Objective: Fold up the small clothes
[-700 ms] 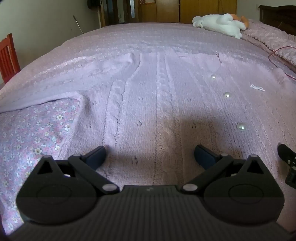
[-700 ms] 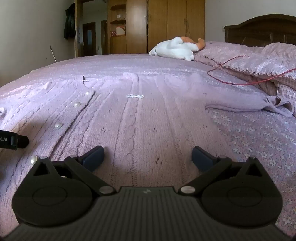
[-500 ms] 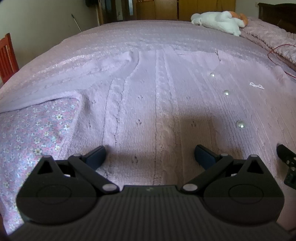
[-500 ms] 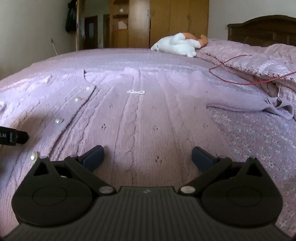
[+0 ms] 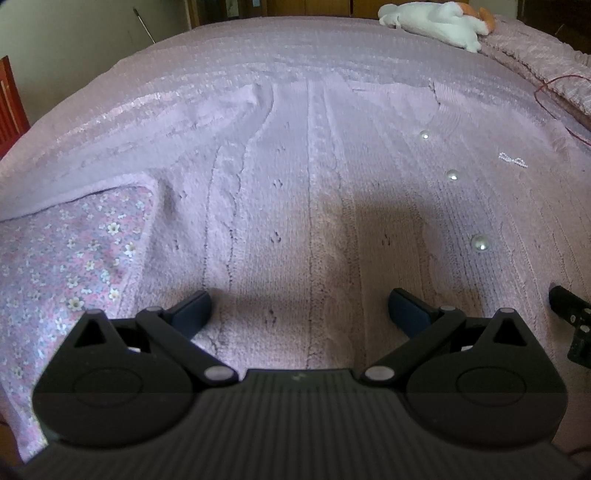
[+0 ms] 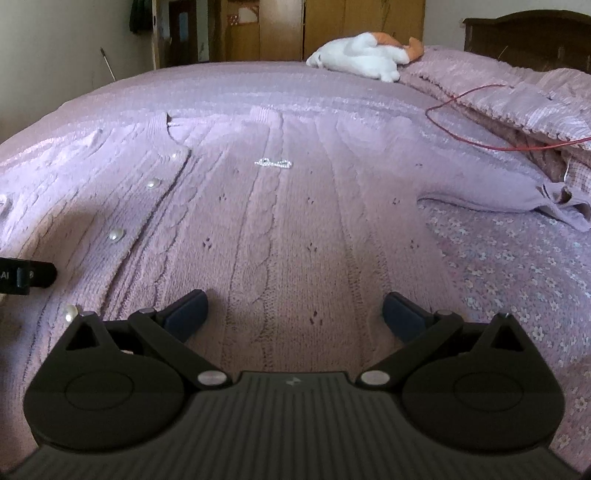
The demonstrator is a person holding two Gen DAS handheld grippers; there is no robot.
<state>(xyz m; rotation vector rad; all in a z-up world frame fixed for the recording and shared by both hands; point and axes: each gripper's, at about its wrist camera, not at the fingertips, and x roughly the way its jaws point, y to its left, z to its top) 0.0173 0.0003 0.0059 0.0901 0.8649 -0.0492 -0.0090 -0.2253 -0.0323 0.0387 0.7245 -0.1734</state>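
Lilac cable-knit wool is filling the near ground of both wrist views: a cardigan (image 5: 314, 206) is lying flat and front-up on the bed, spread wide with its hem toward the cameras. The left gripper (image 5: 299, 306) is hovering low over the cardigan's left half with its jaws spread wide and nothing between them. The right gripper (image 6: 293, 308) is hanging just as low over the right half, jaws equally wide apart and gripping nothing; whether either set of fingertips is touching the knit I cannot tell. Each tool is showing at the edge of the other's view as a dark block.

A row of pearl buttons (image 5: 479, 242) is running up the middle of the garment between the two grippers. Further up, a small beaded bow (image 6: 273, 163) is sitting on the right chest panel. The left sleeve (image 5: 110, 162) is stretching out sideways over a floral sheet (image 5: 66, 251), and the right sleeve (image 6: 517, 201) is doing the same on the other side, its cuff crumpled.

Beyond the neckline, the pink bedspread (image 6: 258, 85) is running back toward a white plush toy (image 6: 362, 59) lying near the pillows (image 6: 517, 96), where a red cable (image 6: 480, 140) is trailing. Wooden wardrobes (image 6: 332, 26) are standing behind.
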